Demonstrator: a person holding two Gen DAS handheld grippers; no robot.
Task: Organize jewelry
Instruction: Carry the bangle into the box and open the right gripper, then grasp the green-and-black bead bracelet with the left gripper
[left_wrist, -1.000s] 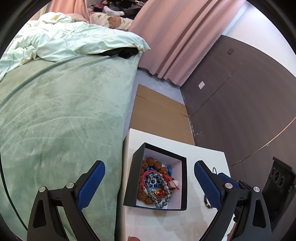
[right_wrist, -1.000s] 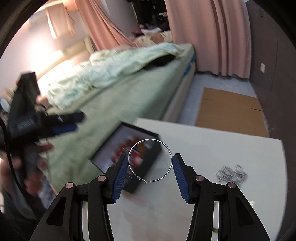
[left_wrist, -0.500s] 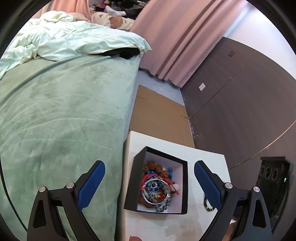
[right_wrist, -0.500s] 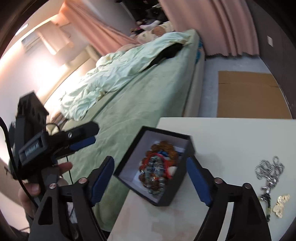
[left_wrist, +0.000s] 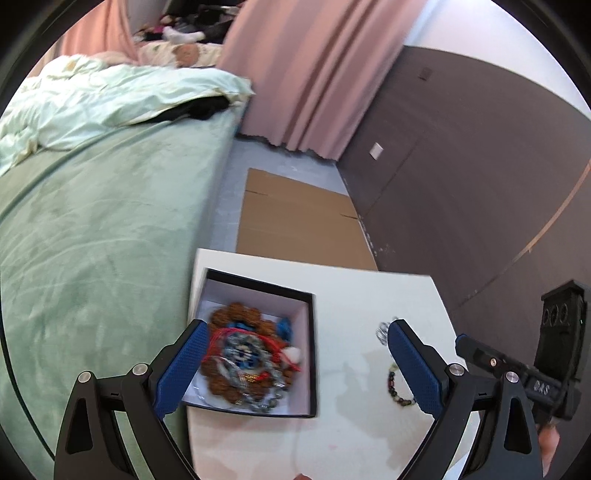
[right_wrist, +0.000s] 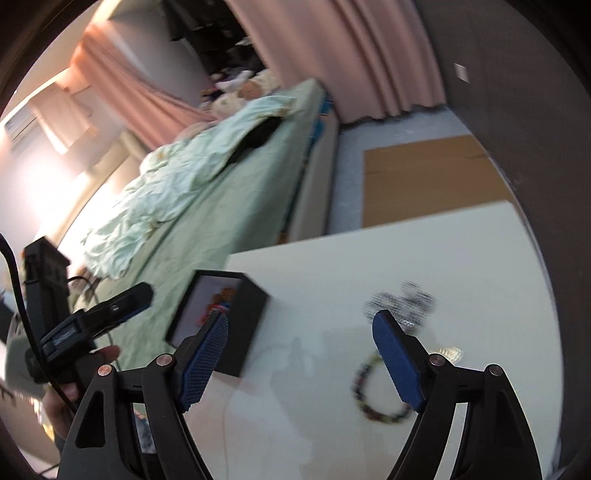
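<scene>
Jewelry box (left_wrist: 258, 354), black w/ white lining, sits at table's (left_wrist: 351, 295) 9 o'clock edge, beside the bed (left_wrist: 92, 240); it holds a tangle of bracelets (left_wrist: 243, 354). Your left gripper (left_wrist: 291, 369) hangs above it, jaws wide, nothing held. Your right gripper (right_wrist: 299, 354) is likewise spread & empty, w/ beaded bracelet (right_wrist: 376, 391) at its 5 o'clock, silver chain (right_wrist: 402, 299) at 1 o'clock. Risks: view is blurred, so a hasty closing may miss the thin beads; box rests near the edge, so a knock could tip it off.
</scene>
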